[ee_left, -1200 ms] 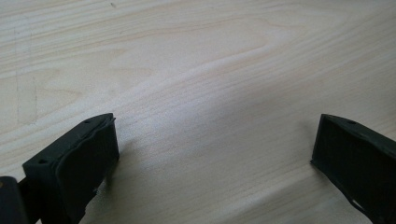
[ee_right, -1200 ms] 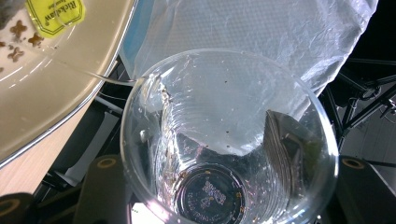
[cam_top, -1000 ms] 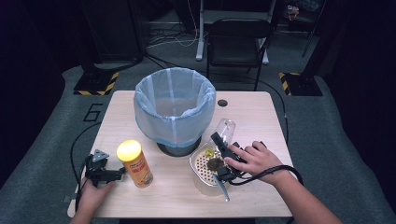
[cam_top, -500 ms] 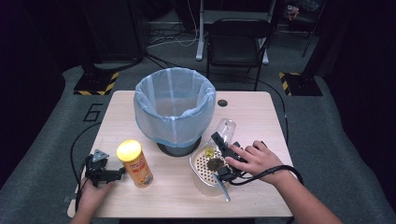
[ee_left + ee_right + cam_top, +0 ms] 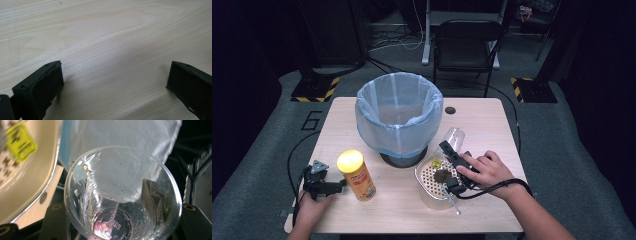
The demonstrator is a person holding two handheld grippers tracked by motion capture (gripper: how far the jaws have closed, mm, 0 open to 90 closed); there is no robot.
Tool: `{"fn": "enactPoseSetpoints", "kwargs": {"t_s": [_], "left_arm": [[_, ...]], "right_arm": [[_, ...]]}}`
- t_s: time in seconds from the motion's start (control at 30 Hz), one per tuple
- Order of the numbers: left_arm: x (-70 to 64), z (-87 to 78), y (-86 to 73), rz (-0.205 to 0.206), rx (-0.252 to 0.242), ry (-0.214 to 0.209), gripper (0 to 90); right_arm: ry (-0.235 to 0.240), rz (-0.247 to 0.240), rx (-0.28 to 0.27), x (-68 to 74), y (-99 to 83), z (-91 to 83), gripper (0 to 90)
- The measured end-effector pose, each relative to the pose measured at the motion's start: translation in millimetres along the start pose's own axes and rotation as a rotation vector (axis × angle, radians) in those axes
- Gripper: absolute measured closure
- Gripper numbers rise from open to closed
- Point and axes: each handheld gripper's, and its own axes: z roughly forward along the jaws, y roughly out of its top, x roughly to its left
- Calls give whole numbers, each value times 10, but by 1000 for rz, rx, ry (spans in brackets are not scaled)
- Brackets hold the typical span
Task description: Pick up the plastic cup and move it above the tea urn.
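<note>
High view: a light wooden tabletop point(image 5: 492, 120) carries a bin lined with a pale blue bag point(image 5: 398, 117) near the middle of its far half. At the near left corner the left hand-held gripper point(image 5: 338, 185) lies on the wood under the person's left hand point(image 5: 312, 210), its jaws pointing toward a yellow-lidded canister point(image 5: 357, 175) that stands upright just beside them. In the left gripper view the two black jaws stand wide apart over bare wood with nothing between them.

Toward the near right edge, the right hand point(image 5: 487, 170) holds the right hand-held gripper point(image 5: 447, 147), which is clamped on a clear plastic cup point(image 5: 454, 137). The cup is tilted, its mouth toward the bin. In the right gripper view the clear plastic cup point(image 5: 122, 195) sits between the jaws, its inside speckled with droplets and small dark bits.

Just left of that gripper sits a white perforated tray point(image 5: 428, 192) holding a yellow scrap point(image 5: 435, 163) and a dark lump point(image 5: 442, 175). A thin utensil handle point(image 5: 453, 202) sticks out toward the near edge.
</note>
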Motion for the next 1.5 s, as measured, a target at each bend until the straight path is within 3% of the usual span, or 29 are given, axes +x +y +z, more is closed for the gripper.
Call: {"fn": "enactPoseSetpoints", "kwargs": {"t_s": [0.13,0.17,0.2,0.23,0.27,0.3,0.33,0.37,0.4,0.43,0.57,0.6,0.63,0.67,0.7,0.73,0.8,0.83,0.87,0.9,1.0,1.23,1.47,1.5], "left_arm": [[-1,0,0,-1,0,0,1],[-1,0,0,-1,0,0,1],[0,0,0,1,0,0,1],[0,0,0,1,0,0,1],[0,0,0,-1,0,0,1],[0,0,0,0,0,0,1],[0,0,0,1,0,0,1],[-1,0,0,-1,0,-1,1],[-1,-1,-1,-2,2,-1,1],[-1,-1,-1,-2,2,-1,1],[0,0,0,0,0,0,1],[0,0,0,1,-1,0,1],[0,0,0,0,0,0,1],[-2,-1,-1,-2,1,-1,1],[-2,-1,-1,-2,1,-1,1],[-1,0,0,-1,0,-1,1],[-1,0,0,-1,1,-1,1],[-1,0,0,-1,1,-1,1],[0,0,0,1,0,0,1],[-1,0,0,-1,0,-1,1],[-2,1,-1,-3,1,-3,1],[-1,-1,0,-1,2,-1,1],[-1,0,0,-1,0,-1,1],[-1,-1,-1,-2,1,-1,1]], "right_arm": [[7,188,-26,-66,-49,-14,393],[7,188,-26,-66,-49,-14,393],[15,339,-39,-104,-79,-31,391],[15,339,-39,-104,-79,-31,391],[13,395,-44,-126,-97,-37,391],[19,496,-56,-143,-128,-40,391],[30,642,-75,-163,-191,-39,391],[40,719,-78,-161,-222,-37,390],[45,787,-86,-164,-260,-37,389],[45,787,-86,-164,-260,-37,389],[91,1074,-134,-183,-442,-25,387],[121,1218,-179,-191,-522,-24,386],[149,1296,-199,-192,-555,-26,386],[171,1361,-218,-194,-588,-21,386],[171,1361,-218,-194,-588,-21,386],[211,1474,-252,-197,-653,-3,386],[241,1563,-296,-196,-709,11,386],[241,1563,-296,-196,-709,11,386],[254,1602,-318,-195,-733,18,386],[280,1671,-358,-194,-781,28,386],[291,1706,-374,-208,-813,31,386],[301,1690,-369,-263,-836,48,386],[344,1694,-335,-500,-899,78,381],[345,1683,-331,-601,-916,92,379]]}}
